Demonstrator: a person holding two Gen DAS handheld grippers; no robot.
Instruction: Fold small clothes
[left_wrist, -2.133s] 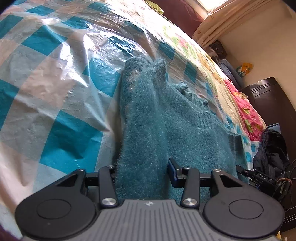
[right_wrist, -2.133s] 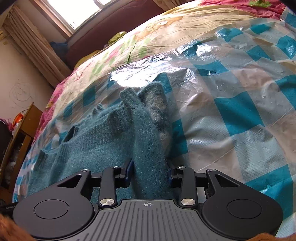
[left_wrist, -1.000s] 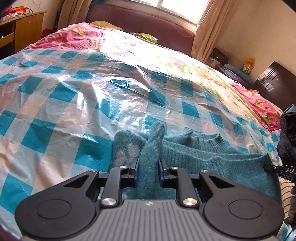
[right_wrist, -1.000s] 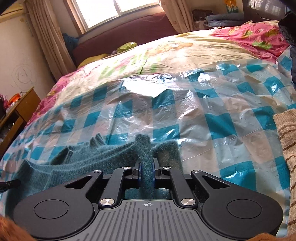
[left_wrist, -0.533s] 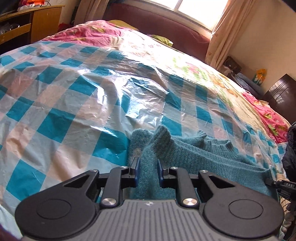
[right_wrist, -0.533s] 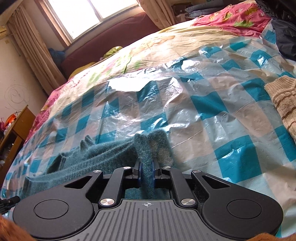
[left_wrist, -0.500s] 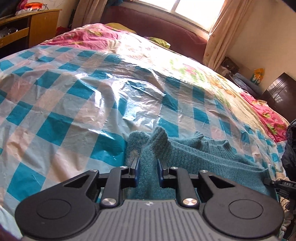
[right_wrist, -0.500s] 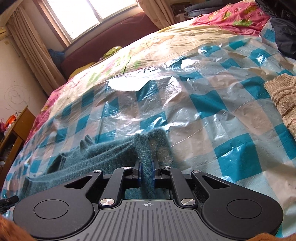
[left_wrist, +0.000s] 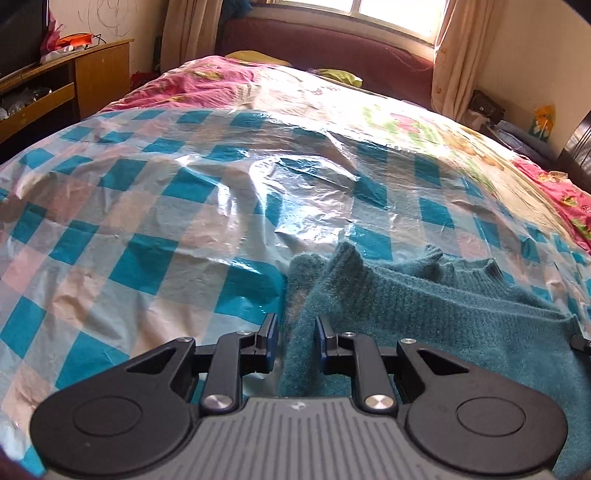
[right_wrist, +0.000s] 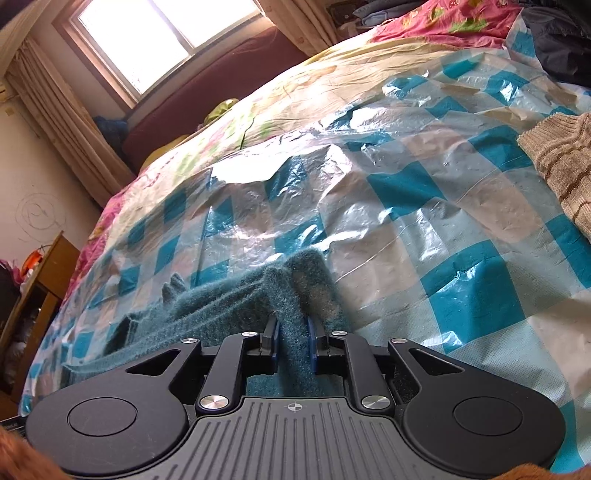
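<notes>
A ridge of the teal sweater (left_wrist: 424, 306) is held between the fingers of the left gripper (left_wrist: 295, 341). The pad on the right side is pressed into the knit; a narrow gap shows at the other pad. The grip is judged to be kept so that the folded edge can be laid down without slipping.

In the right wrist view, the same teal sweater (right_wrist: 236, 299) passes between the fingers of the right gripper (right_wrist: 292, 341). The jaws are opening, with the knit between them and the pads just at its sides. This is judged a release of the fold onto the bed.

The sweater is spread on the checked plastic sheet (left_wrist: 155, 229), near its front edge, and stretched between the two grippers.

Farther right, a beige striped knit (right_wrist: 565, 166) lies on the sheet, well apart from the sweater.

No container is seen on the bed. Beyond the bed, a wooden cabinet (left_wrist: 55, 88) with open shelves is noted; its contents cannot be made out.
</notes>
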